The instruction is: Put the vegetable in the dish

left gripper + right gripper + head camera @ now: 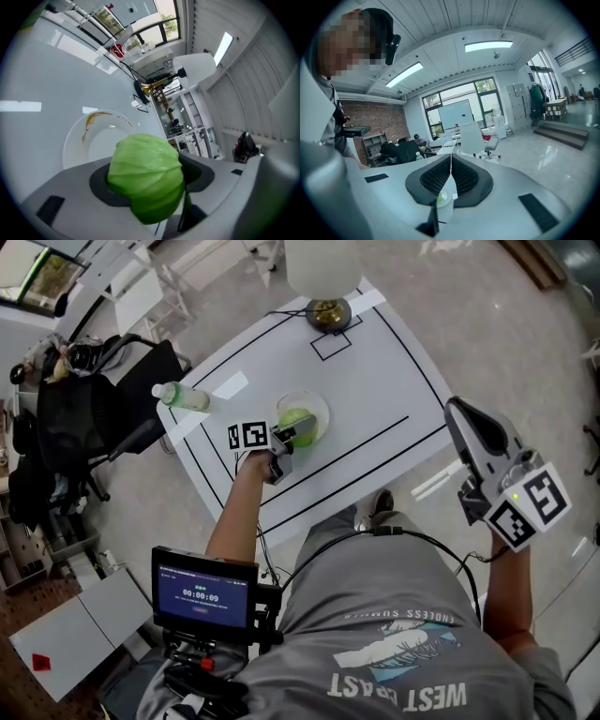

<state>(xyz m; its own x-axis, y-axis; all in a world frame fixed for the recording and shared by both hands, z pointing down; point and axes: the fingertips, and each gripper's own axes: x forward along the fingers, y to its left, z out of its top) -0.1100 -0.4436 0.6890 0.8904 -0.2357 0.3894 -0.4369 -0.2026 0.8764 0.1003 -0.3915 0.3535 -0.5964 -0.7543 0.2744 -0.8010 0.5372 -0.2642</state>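
Head view gives me the left forearm stretched forward over the white table [384, 381], with the left gripper [294, 435] tipped slightly down above the pale dish [316, 401]. From the left gripper view I see both jaws clamped on the green cabbage [146, 176], which hangs over the dish's near rim. Whether it touches the dish I can't quite judge. My right arm is bent at my side, holding the right gripper [457, 413] off the table's right edge, above the floor. Its jaws are pressed together with nothing between them.
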